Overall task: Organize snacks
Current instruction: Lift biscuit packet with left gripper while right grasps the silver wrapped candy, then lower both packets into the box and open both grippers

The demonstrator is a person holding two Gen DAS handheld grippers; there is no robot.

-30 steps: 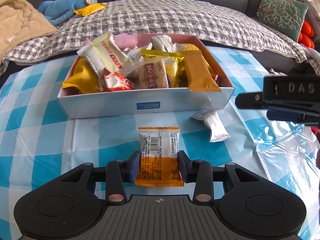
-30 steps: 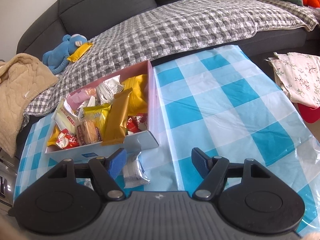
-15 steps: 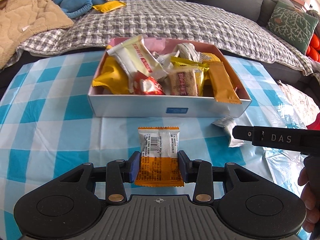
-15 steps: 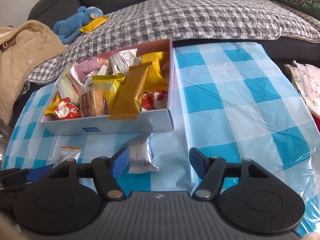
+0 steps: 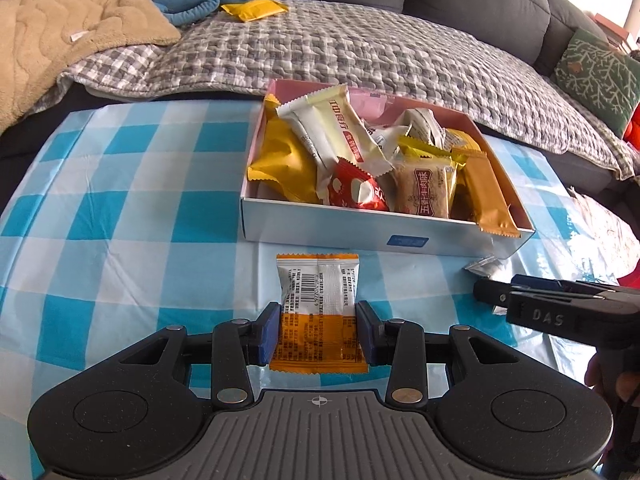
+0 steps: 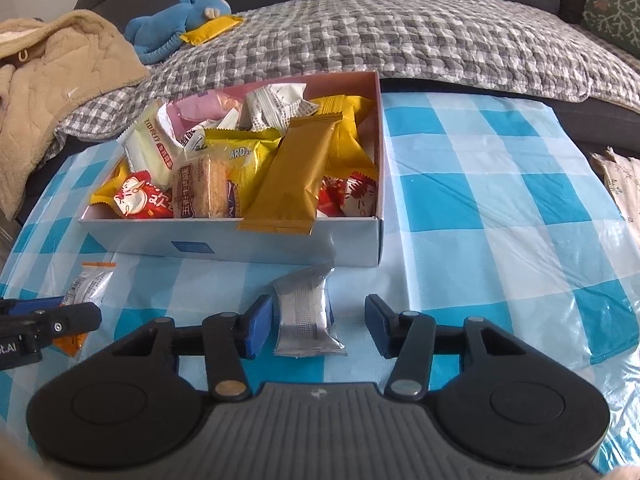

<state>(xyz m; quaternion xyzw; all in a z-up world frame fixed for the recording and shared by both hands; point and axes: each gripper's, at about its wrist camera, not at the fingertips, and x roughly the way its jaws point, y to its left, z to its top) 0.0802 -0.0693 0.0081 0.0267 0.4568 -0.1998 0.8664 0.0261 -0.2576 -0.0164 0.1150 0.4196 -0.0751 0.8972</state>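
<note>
- Behind the checked tablecloth [image 6: 500, 200] stands a grey sofa [image 6: 400, 36] with a blue plush toy [image 6: 176, 20].
- Snack box [image 6: 240, 246] at 12 o'clock of both grippers; lower packets are hidden.
- Left gripper [image 5: 318, 330] clamps an orange-white packet [image 5: 318, 300].
- Right gripper [image 6: 318, 326] has just been closing, its pads not touching the silver packet [image 6: 304, 312] between them.
</note>
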